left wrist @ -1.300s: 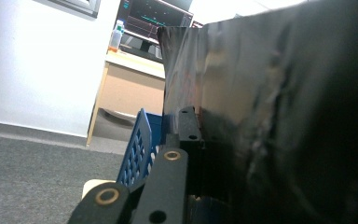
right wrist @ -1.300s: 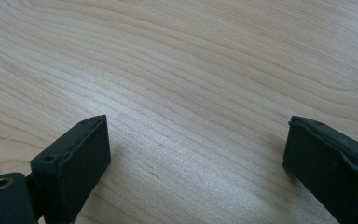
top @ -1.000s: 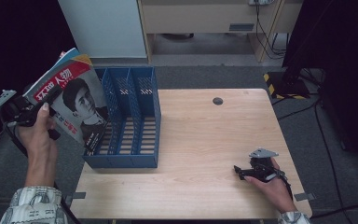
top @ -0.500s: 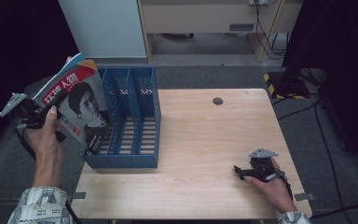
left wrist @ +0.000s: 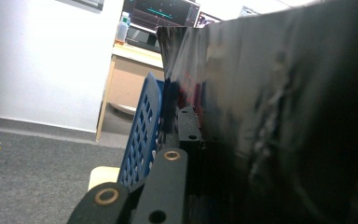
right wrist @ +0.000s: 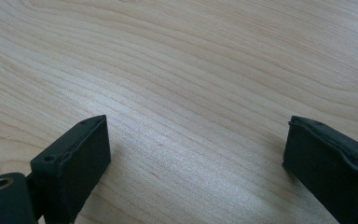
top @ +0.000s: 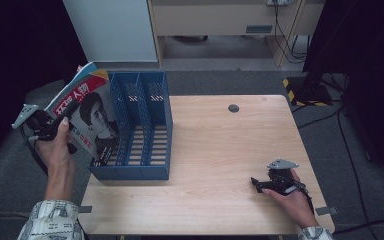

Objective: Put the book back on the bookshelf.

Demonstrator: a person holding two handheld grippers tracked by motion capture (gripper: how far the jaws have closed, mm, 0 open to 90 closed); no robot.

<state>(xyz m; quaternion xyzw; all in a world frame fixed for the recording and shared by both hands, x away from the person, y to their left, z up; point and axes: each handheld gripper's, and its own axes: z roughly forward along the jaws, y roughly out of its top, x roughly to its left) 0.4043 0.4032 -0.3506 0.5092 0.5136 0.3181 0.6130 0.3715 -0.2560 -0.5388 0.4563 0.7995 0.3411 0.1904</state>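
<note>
A magazine [top: 87, 117] with a portrait cover and a red title band is held tilted at the table's left edge, with my left gripper [top: 60, 132] shut on its left side. Its lower corner overlaps the left wall of the blue three-slot file rack [top: 130, 172]; whether it is inside a slot I cannot tell. In the left gripper view the glossy magazine [left wrist: 284, 116] stands close against the left gripper [left wrist: 186, 140], with the rack [left wrist: 144, 135] behind. My right gripper [top: 256, 182] rests low on the table at the front right. Its jaws are open over bare wood at the right gripper [right wrist: 196, 149].
The wooden table [top: 220, 150] has a small dark round hole [top: 233, 108] near its far edge. A white cabinet [top: 112, 30] and a desk with cables stand beyond the table. A black stand with a yellow-striped base [top: 305, 90] is at the right.
My left hand has carried the magazine down and to the right, closer to the rack's left slot. The right hand has stayed still.
</note>
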